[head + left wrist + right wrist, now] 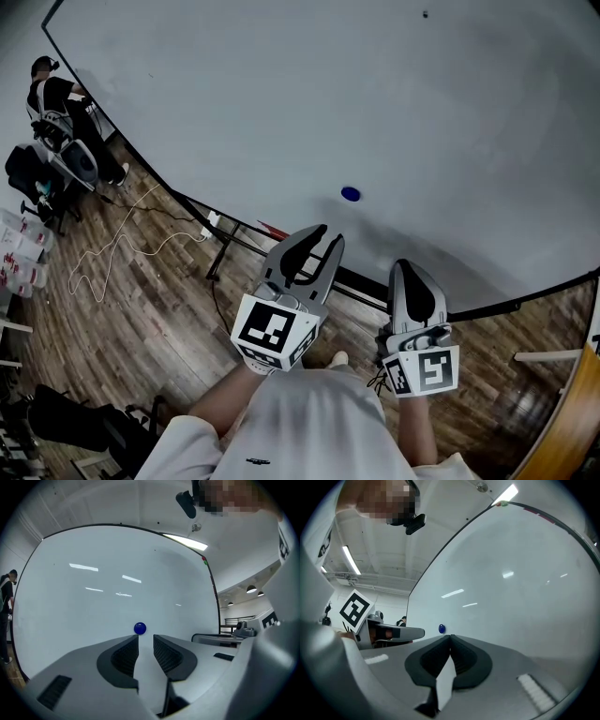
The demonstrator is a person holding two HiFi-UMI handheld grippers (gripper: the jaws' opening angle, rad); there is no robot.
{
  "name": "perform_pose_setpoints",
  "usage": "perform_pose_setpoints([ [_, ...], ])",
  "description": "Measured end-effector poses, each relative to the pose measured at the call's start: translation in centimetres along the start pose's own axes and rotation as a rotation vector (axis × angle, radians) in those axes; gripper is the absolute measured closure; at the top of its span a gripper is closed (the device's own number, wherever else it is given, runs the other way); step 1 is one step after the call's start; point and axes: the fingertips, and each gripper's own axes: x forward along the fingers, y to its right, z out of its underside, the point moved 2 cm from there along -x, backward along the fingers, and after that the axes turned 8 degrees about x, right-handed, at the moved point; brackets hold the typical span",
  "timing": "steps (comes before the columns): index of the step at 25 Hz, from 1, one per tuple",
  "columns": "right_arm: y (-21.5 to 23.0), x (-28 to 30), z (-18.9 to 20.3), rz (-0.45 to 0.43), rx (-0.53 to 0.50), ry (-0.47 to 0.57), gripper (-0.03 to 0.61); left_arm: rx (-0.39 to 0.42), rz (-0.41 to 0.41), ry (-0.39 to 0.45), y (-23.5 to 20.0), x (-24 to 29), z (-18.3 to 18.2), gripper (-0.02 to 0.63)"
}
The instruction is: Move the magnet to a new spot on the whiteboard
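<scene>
On the wide, smooth whiteboard (281,94) one small blue magnet (351,194) is stuck, low down and near the bottom edge. It is round and shiny like a button, so no long side and no pointing way can be told. Two grey grippers are seen below it, each with one cube of black and white squares. The left gripper (330,234) is held just under the magnet. Its two ribbed jaws are apart with nothing between them, and the magnet (139,628) is seen just past their tips, not touched. The right gripper (410,267) is kept off to the side, jaws pressed together and empty. A brown wood-plank floor (141,281) is seen below.
</scene>
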Motion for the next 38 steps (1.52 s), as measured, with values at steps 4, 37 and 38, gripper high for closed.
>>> perform_pose_setpoints([
  [4, 0.4, -0.6, 0.5, 0.016, 0.038, 0.015, 0.569, -0.006, -0.014, 0.013, -0.3, 0.5, -0.5, 0.507],
  [37, 2.4, 0.2, -0.7, 0.036, 0.015, 0.010, 0.569, 0.022, -0.118, -0.024, -1.3, 6.2, -0.6, 0.491],
  [38, 2.4, 0.2, -0.7, 0.036, 0.014, 0.011, 0.569, 0.019, -0.117, -0.025, -1.3, 6.2, -0.6, 0.491],
])
